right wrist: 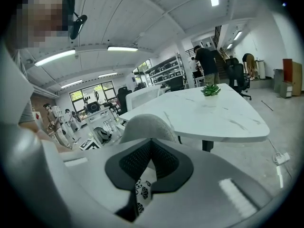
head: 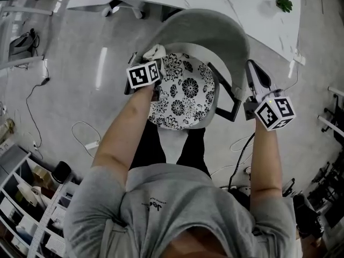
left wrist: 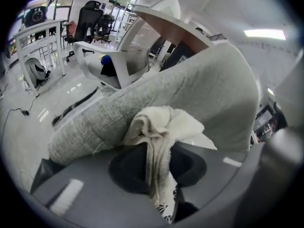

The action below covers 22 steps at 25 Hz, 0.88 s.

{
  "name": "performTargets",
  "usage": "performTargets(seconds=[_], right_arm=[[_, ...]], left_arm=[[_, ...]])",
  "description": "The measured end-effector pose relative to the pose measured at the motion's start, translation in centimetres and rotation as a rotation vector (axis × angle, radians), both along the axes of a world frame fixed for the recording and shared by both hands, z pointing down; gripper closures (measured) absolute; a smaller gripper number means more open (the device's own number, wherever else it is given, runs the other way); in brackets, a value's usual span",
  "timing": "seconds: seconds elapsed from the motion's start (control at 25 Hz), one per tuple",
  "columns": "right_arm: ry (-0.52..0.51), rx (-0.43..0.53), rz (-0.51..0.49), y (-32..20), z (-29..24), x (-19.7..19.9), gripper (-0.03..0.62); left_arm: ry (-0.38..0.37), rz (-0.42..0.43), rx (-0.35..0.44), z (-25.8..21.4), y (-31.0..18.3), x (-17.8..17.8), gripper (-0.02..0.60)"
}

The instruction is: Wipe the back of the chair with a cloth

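Two tools in play, but only one is doing any work. The left tool (head: 146,63) has its jaws clamped on a cream cloth (left wrist: 161,122). The bunched end pokes past the tips and rests against the grey fabric chair back (left wrist: 204,89), at about 10 o'clock around the floral seat cushion (head: 185,93) in the head view.

If I were doing this wipe, I'd follow the curve of the back clockwise toward 2 o'clock with steady, overlapping passes. Let the wad touch the fabric, not the hard tips. It's bunched small, so each pass probably covers just a narrow strip.

The right tool (head: 257,77) sits at 3 o'clock, just outside the chair. Its jaws are closed together on nothing. Bracing the chair with it might stop any swivelling.

View differences:
- The left gripper view shows the pinch and the cloth-to-back contact, while the head view only catches a scrap of cloth beyond the marker cube.
- The head view gives both tools' places around the chair.
- The right gripper view adds the white bench (right wrist: 209,113) and its little plant (right wrist: 210,90) past the back, at 12 o'clock.
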State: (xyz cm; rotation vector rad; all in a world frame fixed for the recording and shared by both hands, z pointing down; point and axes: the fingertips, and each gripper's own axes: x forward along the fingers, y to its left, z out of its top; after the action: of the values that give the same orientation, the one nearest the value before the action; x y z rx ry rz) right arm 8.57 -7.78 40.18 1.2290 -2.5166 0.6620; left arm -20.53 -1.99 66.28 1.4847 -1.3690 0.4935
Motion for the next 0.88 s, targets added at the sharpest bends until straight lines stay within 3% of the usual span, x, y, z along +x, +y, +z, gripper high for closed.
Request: performTargets(seconds=[0.12,0.4,0.64,0.76,0.88], right_arm=[[-0.002,0.006,0.030,0.2,-0.5,2.4,0.594],[-0.021,0.000,0.150,1.7,0.1,11.0,0.594],[-0.032,-0.004,0.242,3.5,0.8,18.4,0.594],[-0.039,-0.003,0.282,4.6,0.8,21.7,0.594],[-0.043,0.004,0.316,5.6,0.8,24.3,0.594]], left_arm=[[-0.028,0.030,0.010,-0.4,-1.6,0.9,0.437],[-0.148,0.225,0.051,-1.1,-6.5,7.1,0.437],[-0.232,0.535,0.108,-2.1,-8.4,19.0,0.437],[-0.241,0.708,0.156,-3.0,-6.7,25.8,0.437],[-0.297,0.909,0.206,-2.9,-3.6,30.4,0.437]])
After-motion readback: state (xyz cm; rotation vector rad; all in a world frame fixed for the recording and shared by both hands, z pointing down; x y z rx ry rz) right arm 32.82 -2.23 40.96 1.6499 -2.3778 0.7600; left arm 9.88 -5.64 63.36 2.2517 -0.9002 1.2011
